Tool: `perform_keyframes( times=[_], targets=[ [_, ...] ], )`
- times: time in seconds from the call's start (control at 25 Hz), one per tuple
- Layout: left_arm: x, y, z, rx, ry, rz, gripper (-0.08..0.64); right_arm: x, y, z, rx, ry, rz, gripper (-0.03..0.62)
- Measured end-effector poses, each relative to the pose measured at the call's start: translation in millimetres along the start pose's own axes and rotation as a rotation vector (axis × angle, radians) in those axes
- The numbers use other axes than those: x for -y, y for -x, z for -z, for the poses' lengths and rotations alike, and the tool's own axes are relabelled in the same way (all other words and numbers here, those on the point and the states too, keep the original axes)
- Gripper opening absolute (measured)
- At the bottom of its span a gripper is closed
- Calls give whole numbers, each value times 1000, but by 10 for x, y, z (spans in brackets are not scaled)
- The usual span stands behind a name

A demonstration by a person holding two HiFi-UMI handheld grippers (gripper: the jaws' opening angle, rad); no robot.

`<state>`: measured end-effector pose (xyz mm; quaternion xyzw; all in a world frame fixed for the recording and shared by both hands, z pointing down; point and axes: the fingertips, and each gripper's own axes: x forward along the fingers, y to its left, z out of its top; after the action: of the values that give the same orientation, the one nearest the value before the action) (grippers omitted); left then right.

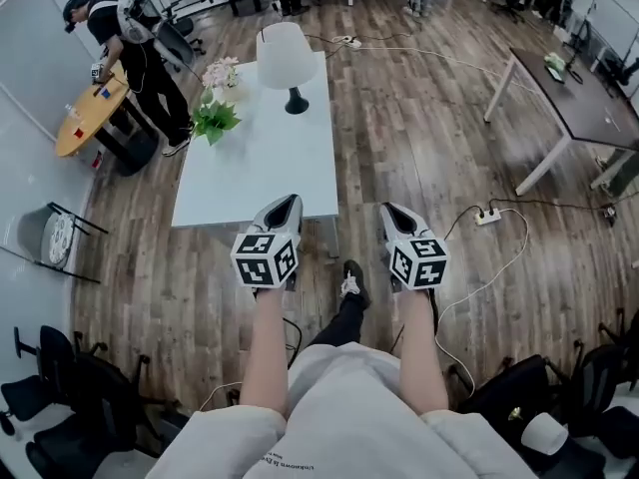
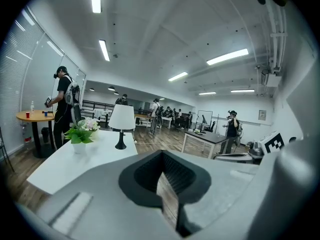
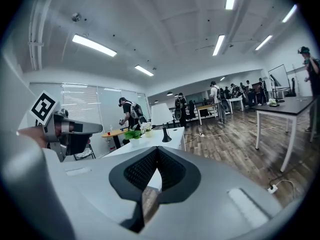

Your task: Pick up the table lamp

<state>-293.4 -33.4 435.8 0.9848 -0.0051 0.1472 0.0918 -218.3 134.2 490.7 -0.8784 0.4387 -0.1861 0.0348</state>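
facing the near end of a white table (image 1: 250,183), with the table lamp (image 1: 286,60) upright at its far end, well apart from both grippers and not yet touched. risking, at left, a knock to the potted plant (image 1: 214,116) near the lamp if the reach swings wide that way. risking a tipped lamp if the grip lands on the broad white shade rather than the thin dark stem, probably top-heavy on so small a base. risking, at right, a trip on the power strip (image 1: 488,216) lying on the wood floor near the feet, or a tug from the lamp's own cord, not traceable from here. needing to open before any grasp: left gripper (image 1: 284,204) with jaws drawn almost together on nothing, right gripper (image 1: 392,214) likewise pinched closed and empty. held out side by side on 2 bare forearms (image 1: 268,347), level with each other, pointing ahead and slightly down. left one lined up with the table's near end, right one just past its right corner over floor.
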Motion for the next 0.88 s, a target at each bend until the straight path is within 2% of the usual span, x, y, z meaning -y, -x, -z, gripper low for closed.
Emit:
perform_keyframes(
  times=[0.32, 0.64, 0.88],
  targets=[
    [-397, -513, -122, -7, 52, -48, 0, 270, -596, -59, -51, -11, -22, 25],
    [-616, -1201, -365, -3, 89, -38, 0, 679, -1117, -298, -80, -11, -5, 25],
    [-768, -1711, -566, 20, 166, -35, 0, 1101, -1445, -549, -125, 27, 24, 25]
  ],
)
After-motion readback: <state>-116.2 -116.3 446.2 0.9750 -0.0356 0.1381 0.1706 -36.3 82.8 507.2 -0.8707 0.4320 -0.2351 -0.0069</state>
